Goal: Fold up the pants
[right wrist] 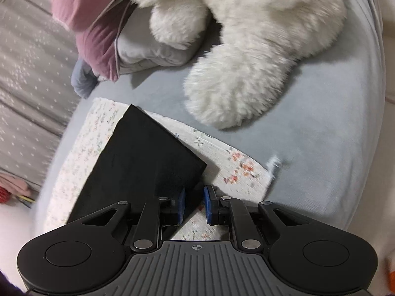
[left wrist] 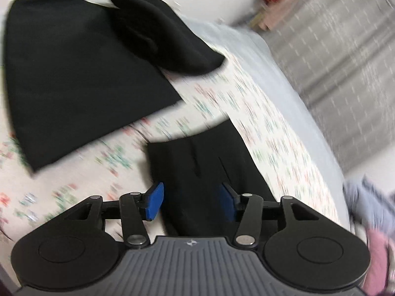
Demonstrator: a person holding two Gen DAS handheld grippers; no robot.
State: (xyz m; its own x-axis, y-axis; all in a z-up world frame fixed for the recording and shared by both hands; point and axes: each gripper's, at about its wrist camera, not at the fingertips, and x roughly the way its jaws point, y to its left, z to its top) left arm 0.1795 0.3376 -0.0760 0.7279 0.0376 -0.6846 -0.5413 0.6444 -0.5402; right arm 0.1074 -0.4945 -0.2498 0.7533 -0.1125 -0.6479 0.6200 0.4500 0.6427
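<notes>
Because the right gripper (right wrist: 193, 203) has its blue pads drawn close with only a narrow gap, and the corner of the black pants (right wrist: 138, 162) sits between them, the likeliest fault is a thin bite: I cannot tell whether the pads press the cloth, and if they catch only the edge, the hem may slip out as it is lifted. This gripper tilts downward over the floral mat (right wrist: 237, 165), with the pant leg running ahead and to its left. Beyond the mat lies a white plush toy (right wrist: 246, 56), which a wide swing could brush.

On the other side, the left gripper (left wrist: 191, 203) is spread, angled down, a strip of the pants (left wrist: 202, 162) lying between its pads unpinched. Farther ahead and left, the broader dark panel (left wrist: 74, 74) lies flat, its upper part bunched; dragging could rumple it.
</notes>
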